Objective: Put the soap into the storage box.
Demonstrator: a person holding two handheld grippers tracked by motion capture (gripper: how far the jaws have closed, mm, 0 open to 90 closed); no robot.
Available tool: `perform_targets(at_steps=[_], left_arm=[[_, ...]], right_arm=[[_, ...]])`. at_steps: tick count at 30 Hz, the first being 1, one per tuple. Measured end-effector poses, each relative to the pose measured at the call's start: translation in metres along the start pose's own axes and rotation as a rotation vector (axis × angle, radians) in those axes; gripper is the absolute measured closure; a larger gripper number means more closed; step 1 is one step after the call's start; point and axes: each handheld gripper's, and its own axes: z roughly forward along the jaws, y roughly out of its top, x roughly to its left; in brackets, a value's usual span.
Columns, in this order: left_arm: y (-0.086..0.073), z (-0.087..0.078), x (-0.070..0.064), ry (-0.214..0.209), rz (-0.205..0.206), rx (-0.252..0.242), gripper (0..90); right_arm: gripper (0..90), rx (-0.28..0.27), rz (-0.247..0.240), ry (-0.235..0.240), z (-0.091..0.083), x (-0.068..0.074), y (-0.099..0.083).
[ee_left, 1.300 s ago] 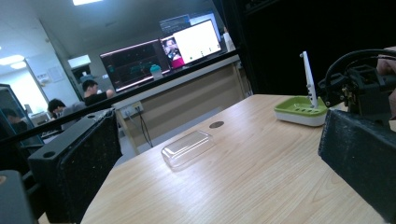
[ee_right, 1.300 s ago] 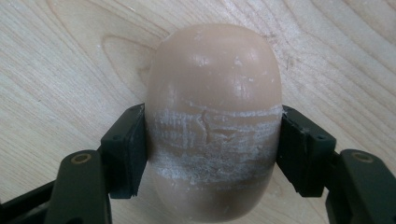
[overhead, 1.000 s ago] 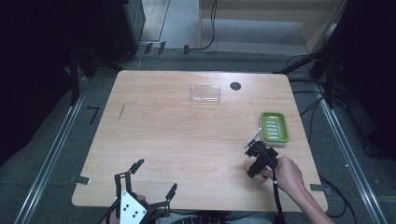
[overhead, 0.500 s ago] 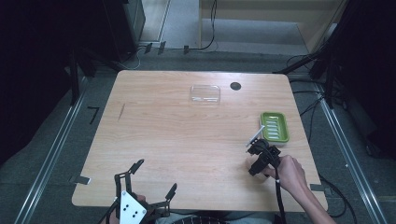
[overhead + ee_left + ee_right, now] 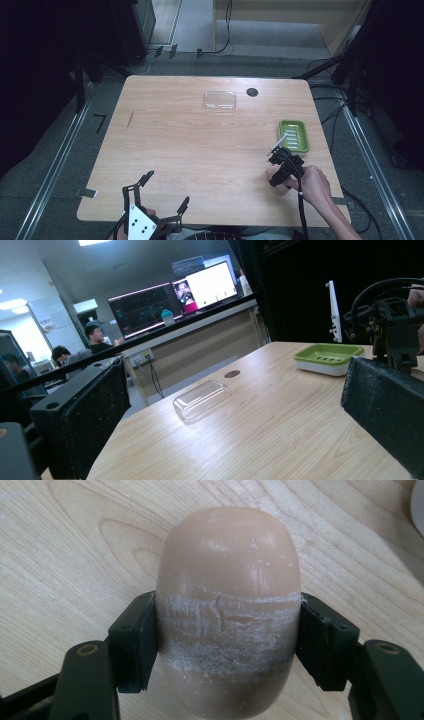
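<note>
step: soap (image 5: 227, 615) clamped in right gripper (image 5: 280, 167) near right edge | left gripper (image 5: 150, 210) wide open, empty | next: probably lift into dish (image 5: 294, 136)

Right gripper (image 5: 227, 645) jaws clamp both sides of a tan oval soap bar (image 5: 227, 595), whitish scuffed band across its middle, over the wood table (image 5: 60, 555), with a pale rim at the top right corner.

Worktop (image 5: 200, 145) evenly lit from overhead, dark surroundings; ceiling lights (image 5: 97, 242) glare, bright monitors (image 5: 205, 282) blown out; near jaws blurred.
</note>
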Motion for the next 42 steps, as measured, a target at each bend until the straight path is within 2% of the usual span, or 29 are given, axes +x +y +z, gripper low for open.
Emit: perform_targets(at_steps=[17,42], left_arm=[[0.000,0.000,0.000,0.000,-0.001,0.000,0.0],[0.000,0.000,0.000,-0.001,0.000,0.000,0.0]], right_arm=[[33.7,0.001,0.017,-0.011,-0.003,-0.012,-0.005],[33.7,-0.014,0.088,-0.016,-0.011,-0.031,-0.012]])
